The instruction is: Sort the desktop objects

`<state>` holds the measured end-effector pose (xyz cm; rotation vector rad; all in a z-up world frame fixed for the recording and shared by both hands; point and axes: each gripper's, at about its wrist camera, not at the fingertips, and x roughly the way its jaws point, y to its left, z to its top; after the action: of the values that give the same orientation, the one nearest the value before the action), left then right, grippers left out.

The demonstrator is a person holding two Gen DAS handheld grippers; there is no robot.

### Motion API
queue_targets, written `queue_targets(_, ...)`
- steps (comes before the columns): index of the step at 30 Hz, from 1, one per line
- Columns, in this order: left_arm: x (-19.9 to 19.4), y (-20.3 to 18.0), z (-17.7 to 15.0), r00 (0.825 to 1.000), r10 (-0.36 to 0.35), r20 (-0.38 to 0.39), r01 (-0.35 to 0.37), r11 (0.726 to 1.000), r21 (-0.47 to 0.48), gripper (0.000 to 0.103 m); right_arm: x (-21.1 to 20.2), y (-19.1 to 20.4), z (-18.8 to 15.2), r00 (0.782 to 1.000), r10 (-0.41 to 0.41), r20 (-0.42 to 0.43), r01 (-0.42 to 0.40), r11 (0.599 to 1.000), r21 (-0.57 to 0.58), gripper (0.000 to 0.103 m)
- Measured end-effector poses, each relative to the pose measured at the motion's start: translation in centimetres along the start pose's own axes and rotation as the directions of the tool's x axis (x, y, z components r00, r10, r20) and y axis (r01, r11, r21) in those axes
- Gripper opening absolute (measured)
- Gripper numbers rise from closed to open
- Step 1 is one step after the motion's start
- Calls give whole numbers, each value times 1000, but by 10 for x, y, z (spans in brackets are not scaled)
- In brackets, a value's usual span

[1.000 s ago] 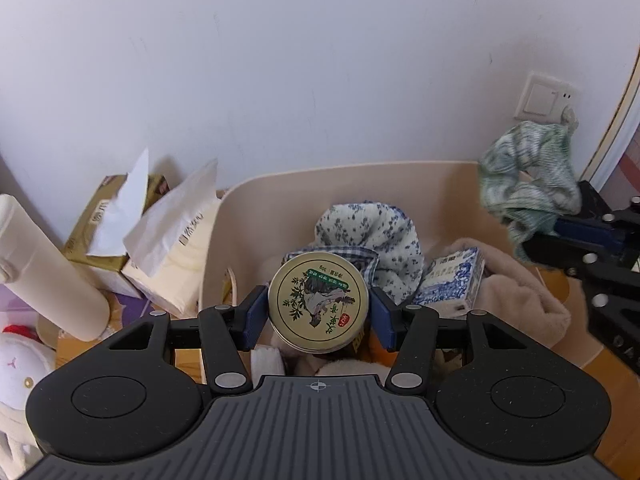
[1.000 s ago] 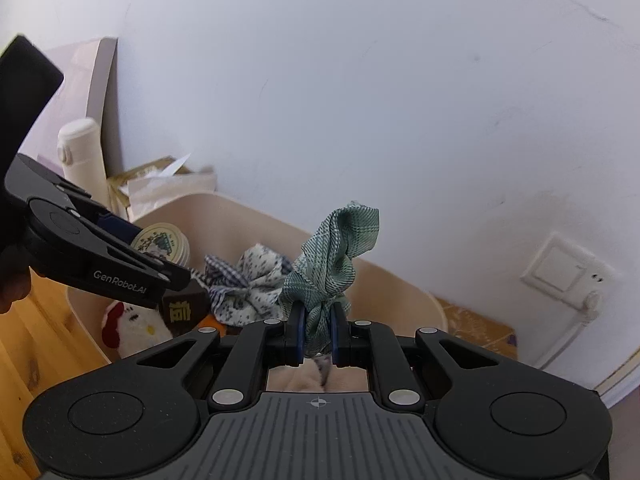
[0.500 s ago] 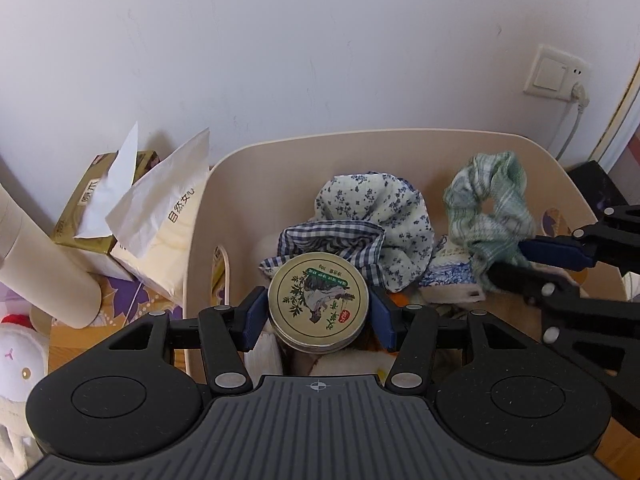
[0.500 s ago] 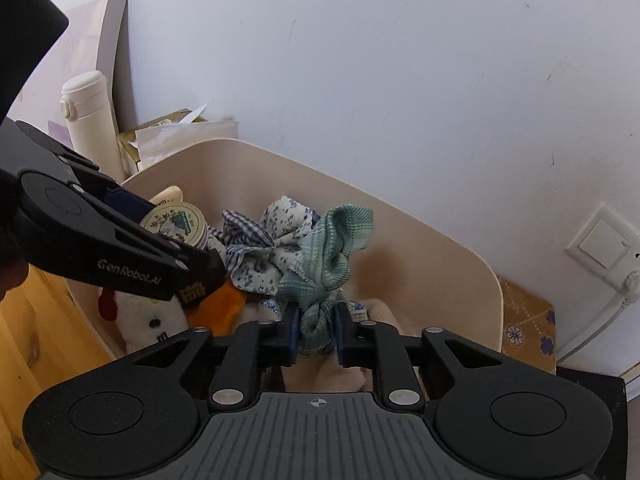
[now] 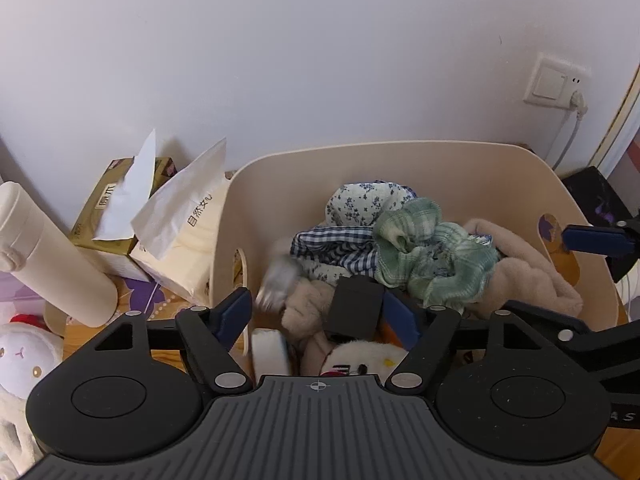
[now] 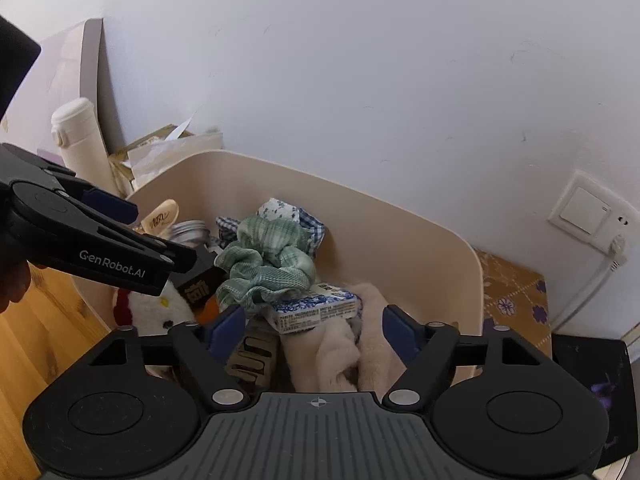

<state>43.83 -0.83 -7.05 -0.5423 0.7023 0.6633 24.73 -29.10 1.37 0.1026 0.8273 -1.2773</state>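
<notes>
A beige storage bin (image 5: 400, 168) (image 6: 400, 224) stands against the wall, full of small items. The green plaid scrunchie (image 5: 432, 256) (image 6: 266, 258) lies on top of the pile, free of any gripper. The round metal tin (image 5: 278, 284) shows as a blur inside the bin at its left; its silver side also shows in the right wrist view (image 6: 190, 232). My left gripper (image 5: 320, 314) is open and empty over the bin's near left part. My right gripper (image 6: 310, 322) is open and empty over the bin's near right part.
In the bin lie floral and checked scrunchies (image 5: 360, 204), a blue-and-white carton (image 6: 316, 308), a black box (image 5: 354, 308), beige plush cloth (image 5: 532, 276) and a white plush toy (image 6: 154, 312). Tissue packs (image 5: 180, 232) and a cream bottle (image 5: 48, 256) stand left of the bin.
Both grippers opened. The tin dropped from the left gripper into the bin. The green scrunchie left the right gripper and now lies on the pile.
</notes>
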Motion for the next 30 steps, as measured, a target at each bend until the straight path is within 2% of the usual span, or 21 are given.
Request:
queue_targets(3, -7, 2, -1, 1000, 2, 7, -2, 1000, -3, 75, -8, 1, 1, 1000, -14, 8, 14, 1000, 15, 90)
queue_targets(14, -32, 2, -6, 999, 0, 35, 0, 1000, -20, 75, -43, 4, -2, 998, -51, 21, 49, 996, 76, 94)
queue_targets(17, -44, 4, -10, 999, -4, 44, 6, 1000, -26, 76, -57, 5, -5, 997, -75, 22, 72, 991, 112, 103)
queue_targets(30, -94, 6, -38, 998, -16, 58, 19, 998, -56, 80, -114, 20, -24, 992, -126, 28, 118, 976, 185, 103)
